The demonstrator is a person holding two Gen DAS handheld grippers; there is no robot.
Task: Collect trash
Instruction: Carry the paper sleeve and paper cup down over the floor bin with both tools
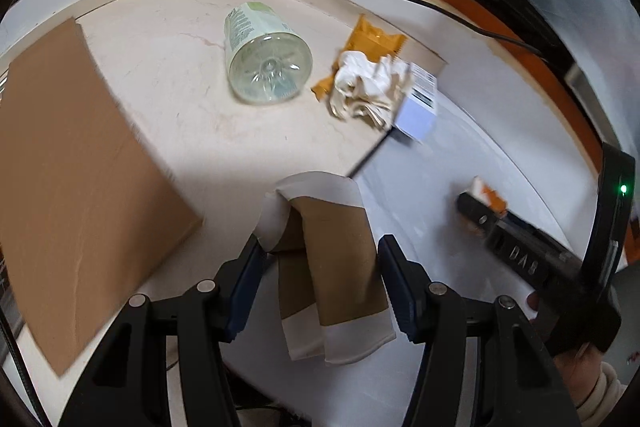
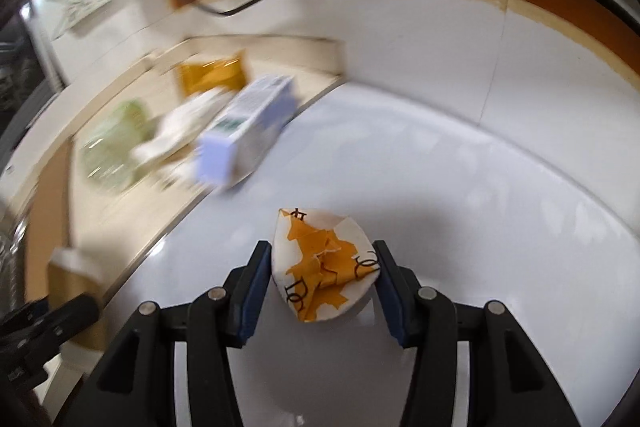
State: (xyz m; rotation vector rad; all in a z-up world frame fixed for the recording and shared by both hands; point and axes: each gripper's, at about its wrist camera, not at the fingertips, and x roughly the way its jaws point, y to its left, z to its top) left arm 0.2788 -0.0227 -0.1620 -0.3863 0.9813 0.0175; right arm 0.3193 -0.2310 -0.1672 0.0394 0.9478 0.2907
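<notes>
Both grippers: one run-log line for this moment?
left gripper: shut on flattened paper cup | right gripper: shut on crushed orange-white cup | bottle, tissue, box: uncollected

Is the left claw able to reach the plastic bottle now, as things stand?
Probably not yet. The left claw is shut on a flattened brown paper cup, so it has no free grip. The path itself looks open: bare floor lies between the claw and the bottle, which lies on its side.

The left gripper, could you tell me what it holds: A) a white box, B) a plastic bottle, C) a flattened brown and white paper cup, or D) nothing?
C: the left gripper has its pads pressed on either side of the flattened paper cup, while the bottle lies apart on the floor.
</notes>
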